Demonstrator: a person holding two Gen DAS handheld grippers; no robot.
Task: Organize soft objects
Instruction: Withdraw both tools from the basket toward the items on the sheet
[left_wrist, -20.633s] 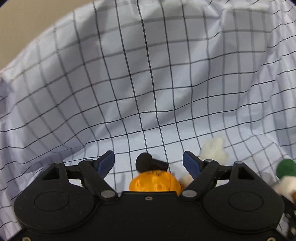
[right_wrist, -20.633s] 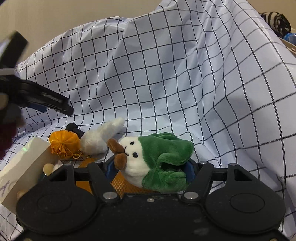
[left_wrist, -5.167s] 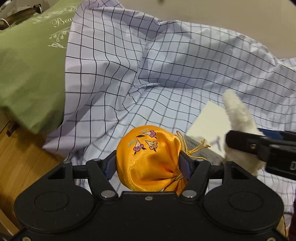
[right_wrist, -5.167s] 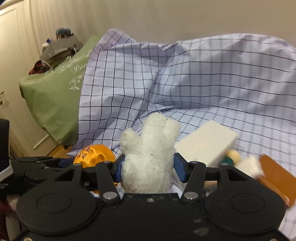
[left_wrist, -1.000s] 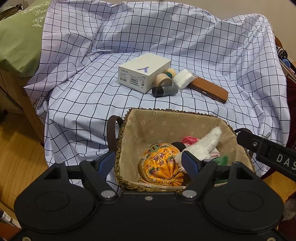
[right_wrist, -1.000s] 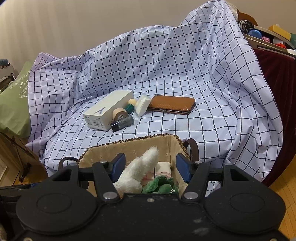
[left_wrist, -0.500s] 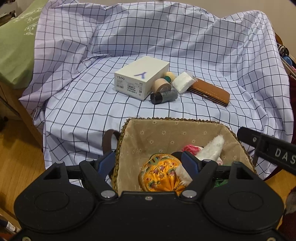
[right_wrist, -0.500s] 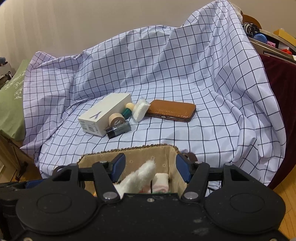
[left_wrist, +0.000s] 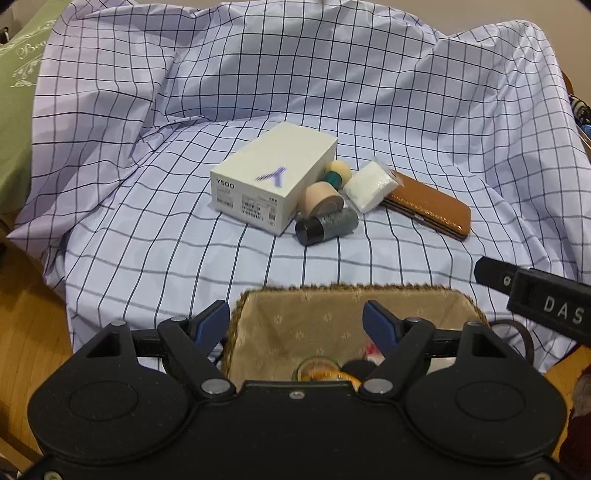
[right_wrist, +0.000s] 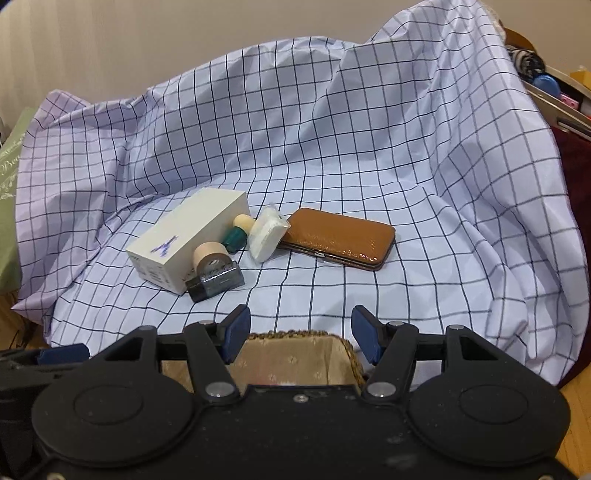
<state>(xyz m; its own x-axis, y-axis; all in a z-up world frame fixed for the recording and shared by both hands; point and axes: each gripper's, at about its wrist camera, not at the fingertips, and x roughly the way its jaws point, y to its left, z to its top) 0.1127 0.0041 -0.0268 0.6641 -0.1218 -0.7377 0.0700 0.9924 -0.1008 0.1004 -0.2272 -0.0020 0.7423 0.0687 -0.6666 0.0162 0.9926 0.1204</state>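
A woven basket with a beige flowered lining stands in front of the checked cloth, right below both grippers; its far rim also shows in the right wrist view. A sliver of the orange satin pouch and a bit of red fabric peek out behind my left gripper's body. My left gripper is open and empty above the basket. My right gripper is open and empty above the basket's far right corner; its arm shows at the right of the left wrist view.
On the checked cloth lie a white box, a beige tape roll, a dark cylinder, a green and cream bottle, a white packet and a brown leather case. A green cushion lies left. Wooden floor lies below.
Both grippers have risen and pulled back from the basket. The soft toys and the pouch have dropped out of sight behind the gripper bodies. More of the cloth shows.
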